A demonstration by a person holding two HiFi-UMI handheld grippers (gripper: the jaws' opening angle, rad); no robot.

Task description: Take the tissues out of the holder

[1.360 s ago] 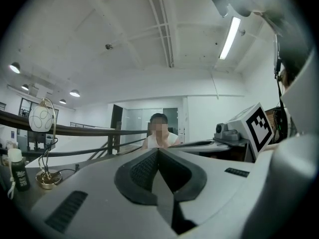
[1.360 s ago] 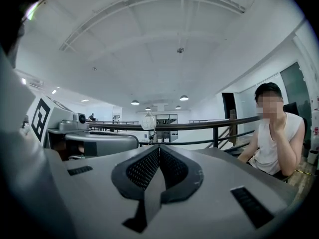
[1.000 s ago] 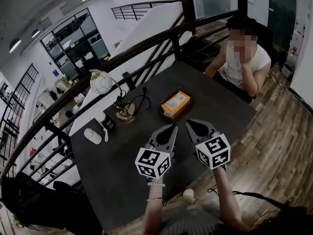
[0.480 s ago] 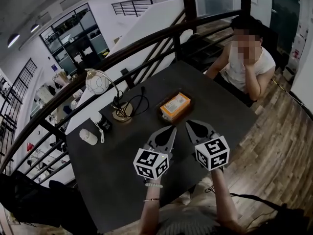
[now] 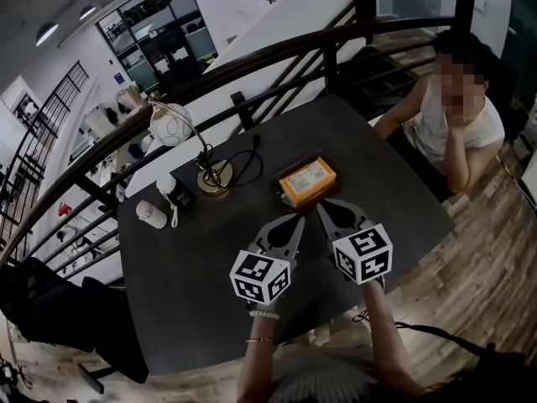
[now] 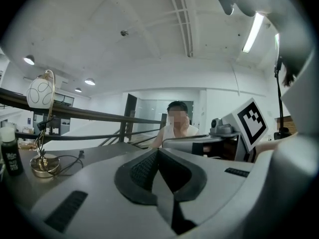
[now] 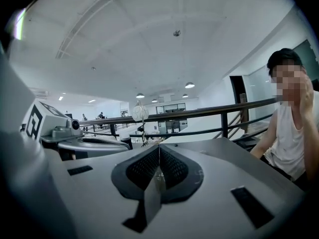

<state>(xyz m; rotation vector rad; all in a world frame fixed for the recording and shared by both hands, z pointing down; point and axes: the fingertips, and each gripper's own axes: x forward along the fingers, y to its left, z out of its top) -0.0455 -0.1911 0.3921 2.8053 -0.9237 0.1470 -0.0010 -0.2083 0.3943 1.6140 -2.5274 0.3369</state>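
On the dark worktop (image 5: 193, 267), the orange pack of tissues (image 5: 308, 181) sits in its dark holder (image 5: 278, 194), so no part of the task is done yet. Both grippers hover side by side just short of it. The left gripper (image 5: 297, 219) has its jaws pressed together on nothing, and the right gripper (image 5: 322, 207) is likewise closed and empty. What remains, by my judgement, is to open a gripper, pinch the tissues and lift them clear.

Two tools (image 5: 295, 220) (image 5: 324, 209), one tissue holder (image 5: 308, 183), one lamp (image 5: 172, 126), one bottle (image 5: 174, 191), one person (image 5: 445, 133)
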